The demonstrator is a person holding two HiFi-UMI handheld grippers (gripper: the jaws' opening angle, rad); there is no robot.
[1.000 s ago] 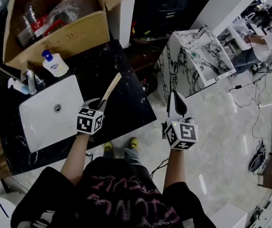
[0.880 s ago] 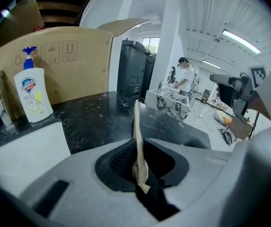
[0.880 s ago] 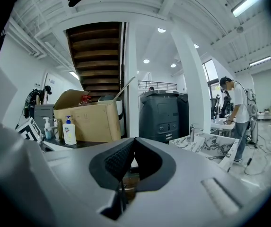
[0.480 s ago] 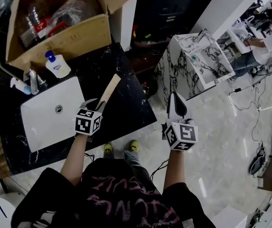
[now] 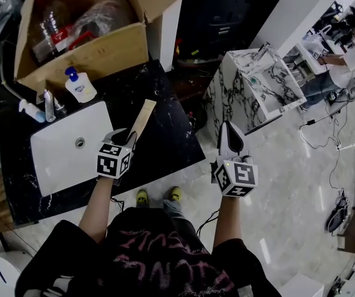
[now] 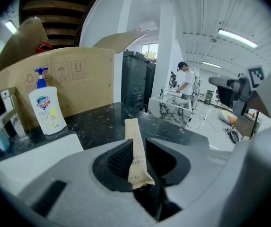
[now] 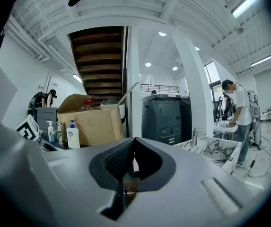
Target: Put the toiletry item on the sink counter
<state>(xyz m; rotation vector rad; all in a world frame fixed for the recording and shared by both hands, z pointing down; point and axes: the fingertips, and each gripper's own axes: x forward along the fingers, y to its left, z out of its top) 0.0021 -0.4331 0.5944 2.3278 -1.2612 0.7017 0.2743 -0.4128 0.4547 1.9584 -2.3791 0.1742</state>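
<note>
A long tan toothbrush packet (image 5: 141, 120) slants over the black marble sink counter (image 5: 168, 138); whether its far end touches the stone I cannot tell. Its near end sits between the jaws of my left gripper (image 5: 127, 138), just right of the white basin (image 5: 59, 156). In the left gripper view the packet (image 6: 131, 136) leans on the left pad with a gap to the right pad, and the jaws of the left gripper (image 6: 137, 144) are closing. My right gripper (image 5: 230, 132) hangs over the floor right of the counter, shut and empty. Its tips meet in the right gripper view (image 7: 133, 143).
A soap pump bottle (image 5: 79, 85) and a faucet (image 5: 48, 106) stand behind the basin. An open cardboard box (image 5: 84, 51) fills the counter's back. A marble washstand (image 5: 261, 79) is to the right, with a person (image 5: 347, 45) working beyond it.
The left gripper and the packet stay almost in place at the basin's right side. The head view has shifted slightly. The right gripper has not moved.
</note>
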